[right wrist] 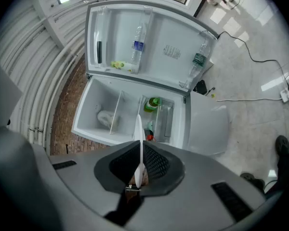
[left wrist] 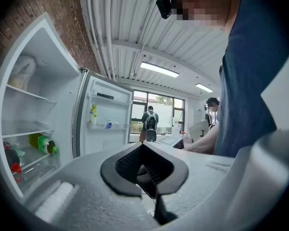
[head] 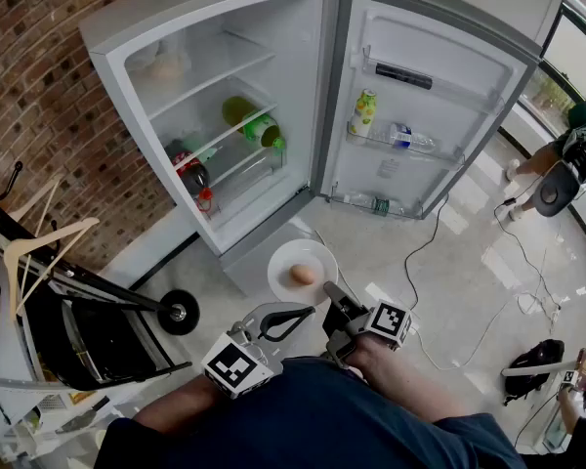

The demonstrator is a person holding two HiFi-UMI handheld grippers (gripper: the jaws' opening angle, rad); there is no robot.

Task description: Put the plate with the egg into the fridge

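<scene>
A white plate [head: 301, 270] with a brown egg [head: 302, 275] on it hangs level above the floor, in front of the open fridge [head: 215, 115]. My right gripper [head: 334, 304] is shut on the plate's near rim. In the right gripper view the plate [right wrist: 138, 129] shows edge-on between the jaws, with the egg [right wrist: 144, 178] just behind it. My left gripper [head: 291, 313] hovers close to the left of the right one. It is shut with nothing in it, and its tips [left wrist: 143, 145] meet. The fridge door [head: 420, 96] stands wide open to the right.
The fridge shelves hold a green bottle [head: 254, 123] and a dark bottle [head: 190, 169]; the door racks hold a yellow bottle [head: 363, 112] and a water bottle [head: 410, 140]. A wheeled rack with hangers [head: 39, 247] stands at the left. Cables [head: 420, 262] cross the floor, and a person [head: 566, 164] sits at the right.
</scene>
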